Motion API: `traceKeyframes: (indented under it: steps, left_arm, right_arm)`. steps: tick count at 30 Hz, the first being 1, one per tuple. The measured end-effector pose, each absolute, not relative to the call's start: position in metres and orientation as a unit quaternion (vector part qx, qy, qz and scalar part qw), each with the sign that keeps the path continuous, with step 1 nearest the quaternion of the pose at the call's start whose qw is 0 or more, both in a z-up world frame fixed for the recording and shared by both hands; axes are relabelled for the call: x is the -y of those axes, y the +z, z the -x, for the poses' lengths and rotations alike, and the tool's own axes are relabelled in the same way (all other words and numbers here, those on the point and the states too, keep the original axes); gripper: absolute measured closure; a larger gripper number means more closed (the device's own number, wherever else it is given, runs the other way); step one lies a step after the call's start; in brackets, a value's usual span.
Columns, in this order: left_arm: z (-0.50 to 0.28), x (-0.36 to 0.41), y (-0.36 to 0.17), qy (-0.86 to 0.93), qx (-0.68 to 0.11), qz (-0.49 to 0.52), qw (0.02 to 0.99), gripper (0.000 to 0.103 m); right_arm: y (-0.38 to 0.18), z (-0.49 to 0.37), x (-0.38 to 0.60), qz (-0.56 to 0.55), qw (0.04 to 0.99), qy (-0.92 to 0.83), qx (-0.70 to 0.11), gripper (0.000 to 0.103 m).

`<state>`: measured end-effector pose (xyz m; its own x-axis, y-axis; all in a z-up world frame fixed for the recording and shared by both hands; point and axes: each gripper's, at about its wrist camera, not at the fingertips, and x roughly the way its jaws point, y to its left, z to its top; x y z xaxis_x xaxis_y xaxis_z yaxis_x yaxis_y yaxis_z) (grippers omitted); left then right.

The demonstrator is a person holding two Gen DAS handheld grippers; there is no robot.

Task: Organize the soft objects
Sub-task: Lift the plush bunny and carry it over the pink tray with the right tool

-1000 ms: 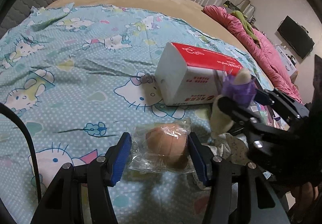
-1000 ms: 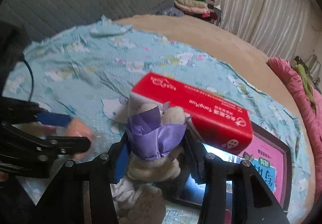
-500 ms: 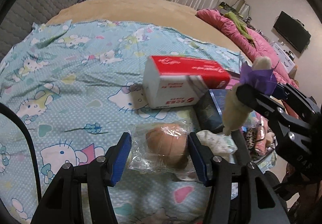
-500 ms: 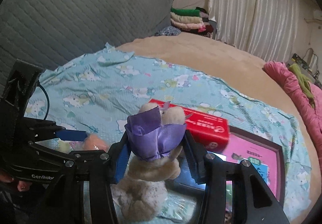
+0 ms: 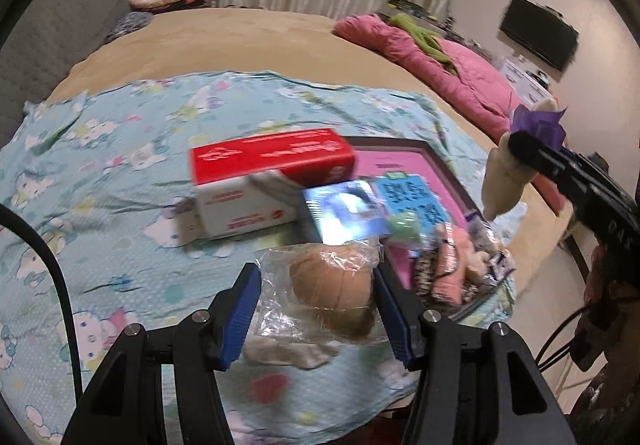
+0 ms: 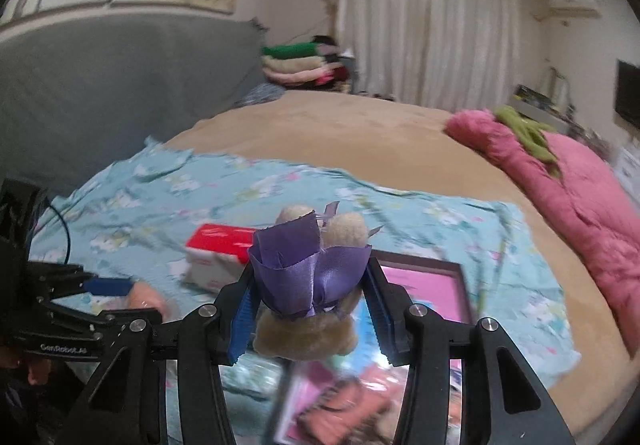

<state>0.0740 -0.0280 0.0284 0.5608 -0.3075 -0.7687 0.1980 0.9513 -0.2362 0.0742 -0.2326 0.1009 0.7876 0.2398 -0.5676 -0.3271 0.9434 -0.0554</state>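
Left gripper and right gripper, each clamped on a soft thing above the bed.

We see the left pads pressing a tan bun in a clear wrapper, the right pads squeezing a beige plush toy at its purple ribbon (both lifted off the bedding). Below lie a cartoon-print sheet, a red-and-white tissue pack and a pink framed board; farther off, a pink quilt and folded clothes.

A crinkled clear plastic bag wraps a smooth tan ball, shiny purple satin ribbon binds a fuzzy beige plush toy, and the patterned blue cotton sheet looks matt.
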Motion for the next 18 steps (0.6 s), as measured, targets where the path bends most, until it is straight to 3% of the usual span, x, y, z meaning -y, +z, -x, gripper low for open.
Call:
traceKeyframes:
  steps: [18]
  left_arm:
    - [-0.098, 0.153, -0.005, -0.170, -0.478, -0.062, 0.859, 0.046]
  right_arm:
    - [0.077, -0.063, 0.357, -0.012, 0.947, 0.048, -0.318, 0.051]
